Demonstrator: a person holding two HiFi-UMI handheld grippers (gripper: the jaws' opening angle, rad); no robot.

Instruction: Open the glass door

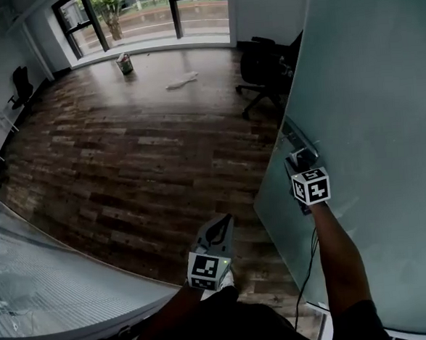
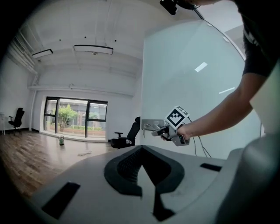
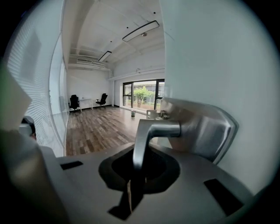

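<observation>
The right tongs [image 3: 131, 188] are clenched on the metal lever handle [image 3: 151, 131], whose free end runs down between the two jaws in the right gripper view. The left tongs [image 2: 146, 181] are closed on nothing and point into the room at lower centre of the head view, well apart from the door.

The glass door [image 1: 367, 82] is a frosted panel filling the right side of the head view. Its handle plate sits near the free edge at centre right. That edge stands clear of the curved glass wall [image 1: 54, 286] at lower left, and the wooden floor [image 1: 139, 149] and an office chair [image 1: 261, 71] show through the gap between them.

The latch looks released and the door seems swung well open, so the task appears largely done. What seems left is any last bit of swing and letting go of the handle.
</observation>
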